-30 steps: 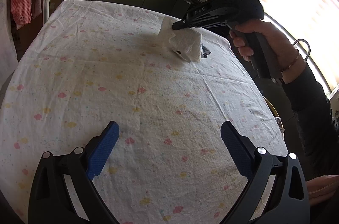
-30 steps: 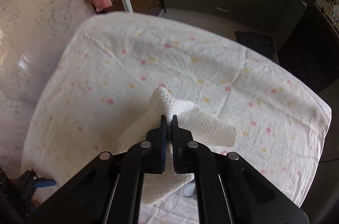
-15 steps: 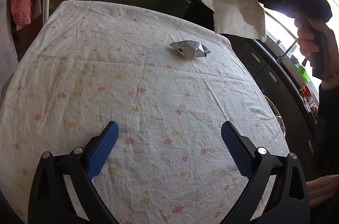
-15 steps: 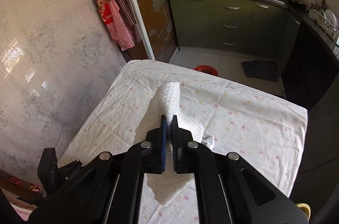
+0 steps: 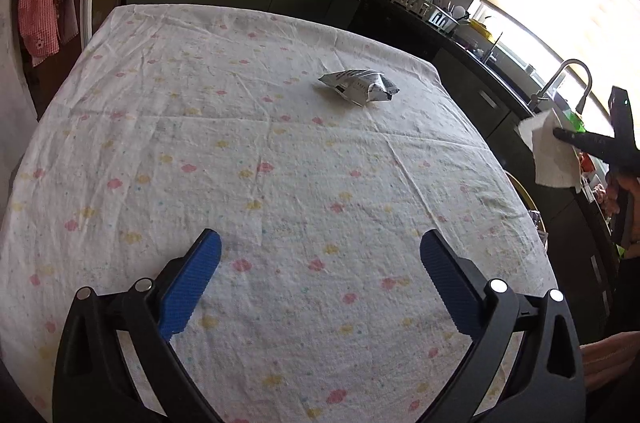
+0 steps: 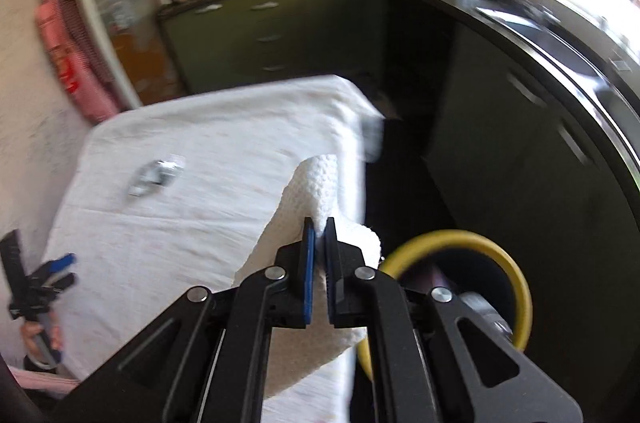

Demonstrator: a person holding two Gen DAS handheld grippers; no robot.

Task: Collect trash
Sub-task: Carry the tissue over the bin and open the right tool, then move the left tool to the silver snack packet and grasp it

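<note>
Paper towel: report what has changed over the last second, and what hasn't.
The right gripper, shut on the paper towel, lifted it off the tablecloth and carried it past the table's right edge, above the yellow-rimmed bin. That uncovered the crumpled wrapper. The left gripper stayed open, unmoved.

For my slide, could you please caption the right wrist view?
Right claw shut on a paper towel, above the tablecloth edge, near a yellow-rimmed bin.

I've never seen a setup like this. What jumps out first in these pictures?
A white paper towel pinched in the shut right tool, held off the table's edge above a yellow-rimmed bin. On the flowered tablecloth one crumpled silver wrapper lies near the far side. The left tool hangs wide open over the near end.
</note>
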